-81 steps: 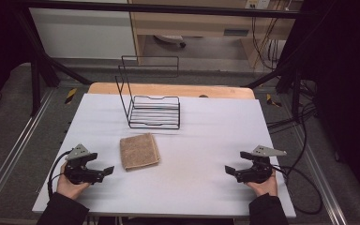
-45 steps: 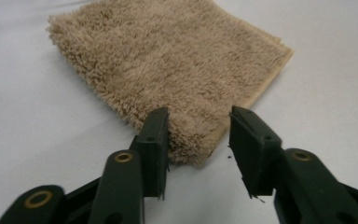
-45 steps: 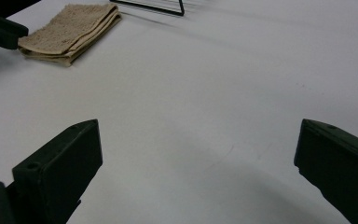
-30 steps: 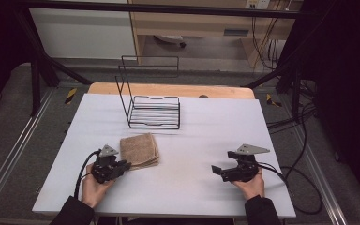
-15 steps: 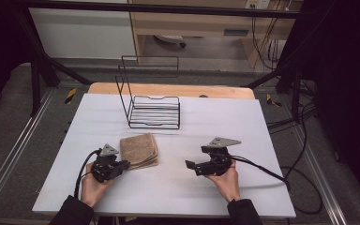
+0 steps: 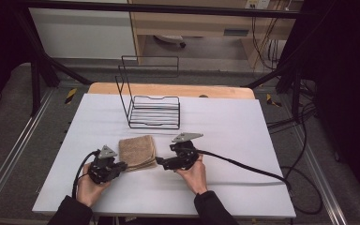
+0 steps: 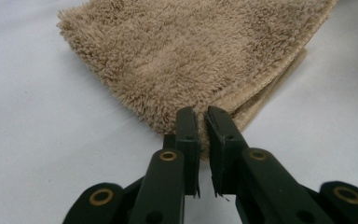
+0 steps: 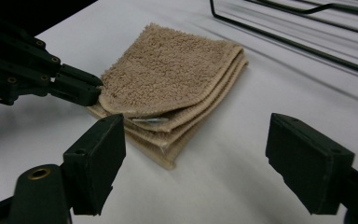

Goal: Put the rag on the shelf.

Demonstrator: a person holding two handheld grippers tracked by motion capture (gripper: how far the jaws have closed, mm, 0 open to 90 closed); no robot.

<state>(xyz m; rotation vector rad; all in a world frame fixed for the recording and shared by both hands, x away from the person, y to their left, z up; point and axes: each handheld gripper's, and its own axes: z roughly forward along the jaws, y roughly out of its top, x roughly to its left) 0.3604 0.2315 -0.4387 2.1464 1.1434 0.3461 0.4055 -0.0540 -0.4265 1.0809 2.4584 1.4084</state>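
Lying flat on the white tabletop [image 6: 243, 140], just in front of the black wire rack [image 6: 153, 112], is a folded tan towel [image 6: 138, 152]. Left gripper [image 6: 118, 167] is clamped on the towel's near-left corner. Right gripper [image 6: 161, 162], beside the towel's right edge, has jaws apart though just closing, nothing between them.

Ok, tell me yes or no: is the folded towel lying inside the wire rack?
No, the towel lies flat on the white table, in front of the wire rack and apart from it.
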